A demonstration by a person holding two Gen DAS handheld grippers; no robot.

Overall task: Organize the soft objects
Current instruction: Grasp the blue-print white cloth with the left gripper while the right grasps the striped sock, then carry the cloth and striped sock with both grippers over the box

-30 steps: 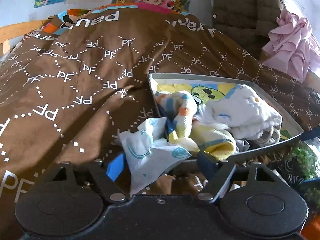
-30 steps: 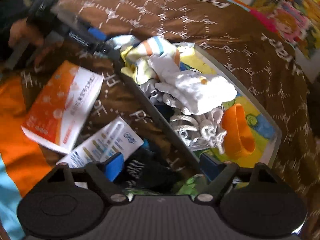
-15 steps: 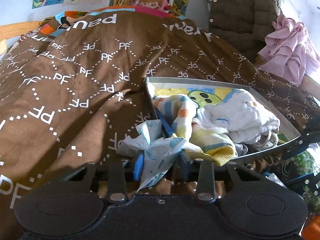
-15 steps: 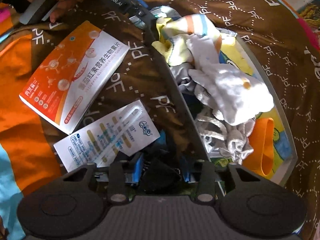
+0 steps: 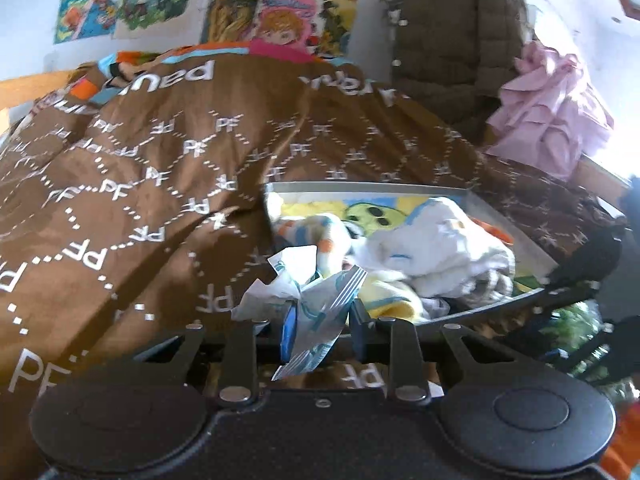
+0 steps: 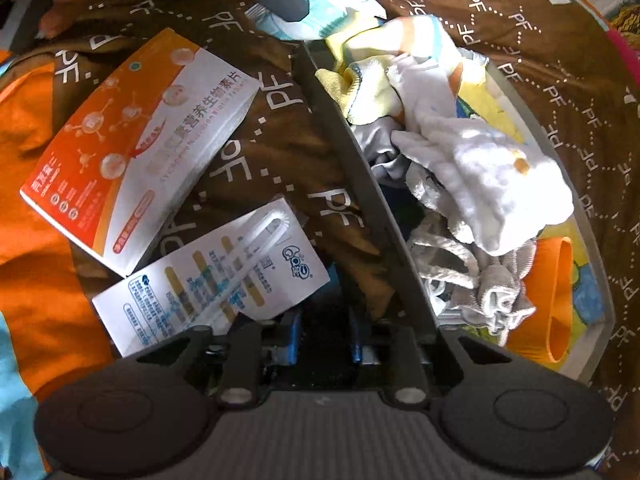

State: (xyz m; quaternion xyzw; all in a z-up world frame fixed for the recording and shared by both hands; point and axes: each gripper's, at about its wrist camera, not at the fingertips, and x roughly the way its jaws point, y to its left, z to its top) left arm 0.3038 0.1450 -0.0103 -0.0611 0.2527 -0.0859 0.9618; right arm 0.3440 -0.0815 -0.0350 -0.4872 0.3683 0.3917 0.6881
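Left gripper [image 5: 322, 330] pinching crinkled white packet [image 5: 316, 300], right gripper [image 6: 322, 338] closing on dark item [image 6: 320, 320]; tray [image 6: 340, 152] already holding several cloths, both pieces still going in

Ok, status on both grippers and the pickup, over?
Left gripper jaws just closing on crumpled white-blue wrapper. Right gripper jaws just closing on dark cloth beside tray. Toothbrush pack lies close alongside.

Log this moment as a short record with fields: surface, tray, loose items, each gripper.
surface: brown PF-print blanket
tray: grey tray piled with cloths, white cloth on top
loose items: orange-and-white box and white packet beside the tray
left gripper: jaws just closing, pinching a crumpled white-and-blue wrapper
right gripper: jaws just closing on a dark item, unclear
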